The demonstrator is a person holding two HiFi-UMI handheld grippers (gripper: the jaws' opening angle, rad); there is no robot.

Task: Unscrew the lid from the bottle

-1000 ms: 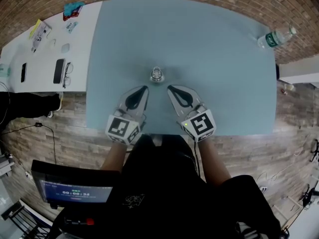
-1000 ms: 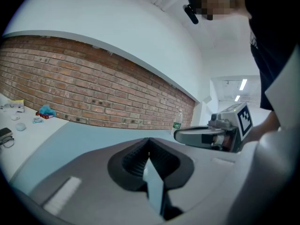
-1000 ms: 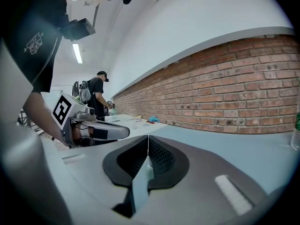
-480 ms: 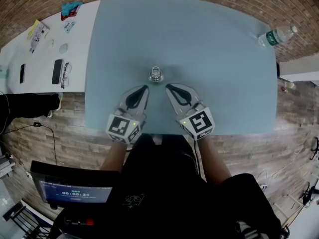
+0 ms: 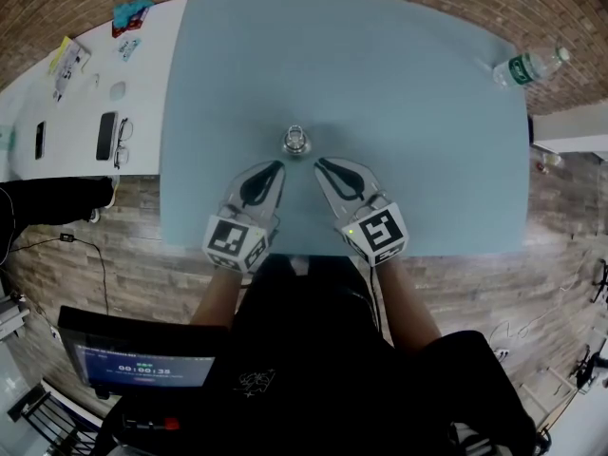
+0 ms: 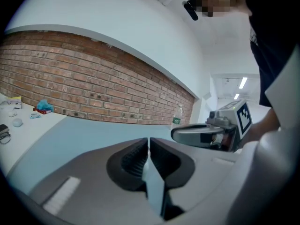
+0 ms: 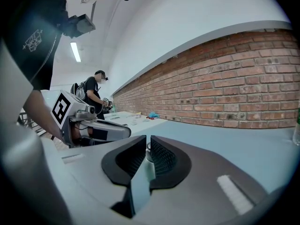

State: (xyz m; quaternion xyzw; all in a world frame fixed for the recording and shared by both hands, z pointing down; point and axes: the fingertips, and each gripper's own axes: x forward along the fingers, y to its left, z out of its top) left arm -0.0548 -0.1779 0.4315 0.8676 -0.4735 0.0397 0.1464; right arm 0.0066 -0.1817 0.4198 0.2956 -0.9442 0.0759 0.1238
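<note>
Well, the bottle (image 5: pixel 297 142) stands upright, long axis vertical; left gripper (image 5: pixel 277 166) fingers together, right gripper (image 5: pixel 320 163) fingers just opening, empty

Bright, even light floods the worktop (image 5: pixel 399 93). No hard shadows, just a soft grey smudge ahead of the left claw (image 5: pixel 275 167) and the right claw (image 5: pixel 321 163). The head view bows hard, so the worktop's edges curve and the corners go dim.

In the left gripper view a ceiling strip light (image 6: pixel 243 83) glows blown-out white, high to the right of the claw. A black vignette rings the frame, and the claw's near body is soft, out of focus.

In the right gripper view another tube light (image 7: pixel 75 52) burns high to the claw's left, and the brick wall (image 7: pixel 225 97) bends behind it. Those jaws have just been opening, with nothing between them and a pale sliver showing through.
</note>
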